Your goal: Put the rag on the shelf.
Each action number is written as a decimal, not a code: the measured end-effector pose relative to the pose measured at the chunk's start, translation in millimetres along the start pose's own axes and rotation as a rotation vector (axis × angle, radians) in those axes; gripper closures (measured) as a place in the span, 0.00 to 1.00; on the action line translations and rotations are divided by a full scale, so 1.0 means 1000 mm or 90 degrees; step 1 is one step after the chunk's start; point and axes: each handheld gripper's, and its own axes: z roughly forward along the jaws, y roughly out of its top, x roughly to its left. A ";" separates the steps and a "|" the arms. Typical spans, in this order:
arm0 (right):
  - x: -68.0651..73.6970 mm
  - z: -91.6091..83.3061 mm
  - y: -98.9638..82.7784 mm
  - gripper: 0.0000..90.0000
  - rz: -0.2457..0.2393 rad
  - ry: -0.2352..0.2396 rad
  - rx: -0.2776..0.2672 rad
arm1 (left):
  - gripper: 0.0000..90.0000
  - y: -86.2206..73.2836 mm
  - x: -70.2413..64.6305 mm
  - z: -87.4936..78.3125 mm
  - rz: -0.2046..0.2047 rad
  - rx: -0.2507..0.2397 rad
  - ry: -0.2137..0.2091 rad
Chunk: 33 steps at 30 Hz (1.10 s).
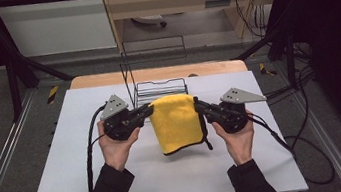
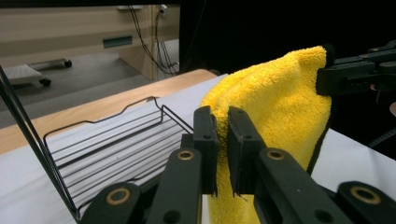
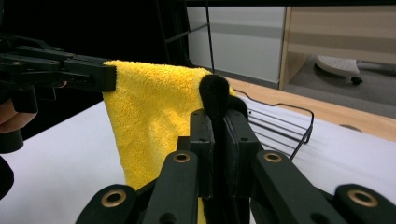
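Yellow fluffy microfibre cloth (image 1: 177,121), folded, hangs above the middle of the white surface (image 1: 71,191), each top corner pinched by closed left tongs (image 1: 148,111) and right tongs (image 1: 197,105); such small bites may slip, dropping it beside the black wire rack (image 1: 157,88).

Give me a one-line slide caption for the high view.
Left gripper and right gripper each pinch a top corner of a folded yellow towel, hanging before a wire rack.
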 end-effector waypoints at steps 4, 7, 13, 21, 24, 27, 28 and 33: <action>0.002 0.000 0.004 0.93 -0.005 -0.003 -0.017 | 0.92 0.005 0.001 -0.001 0.001 -0.012 0.002; 0.003 0.000 0.006 0.93 -0.013 -0.005 -0.030 | 0.92 0.009 0.001 -0.003 0.008 -0.017 0.001; 0.005 -0.001 0.011 0.93 -0.015 -0.007 -0.051 | 0.92 0.019 0.002 -0.006 0.016 -0.027 0.002; 0.009 -0.001 0.017 0.93 -0.018 -0.012 -0.088 | 0.92 0.030 0.002 -0.010 0.026 -0.054 0.014; 0.010 -0.001 0.019 0.93 -0.020 -0.015 -0.102 | 0.92 0.033 0.003 -0.011 0.030 -0.066 0.019; 0.012 -0.001 0.022 0.93 -0.026 -0.017 -0.119 | 0.92 0.035 0.003 -0.011 0.034 -0.077 0.024; 0.012 -0.001 0.022 0.93 -0.026 -0.017 -0.119 | 0.92 0.035 0.003 -0.011 0.036 -0.080 0.026; 0.012 0.001 0.025 0.93 -0.026 -0.015 -0.131 | 0.92 0.038 0.005 -0.012 0.041 -0.096 0.035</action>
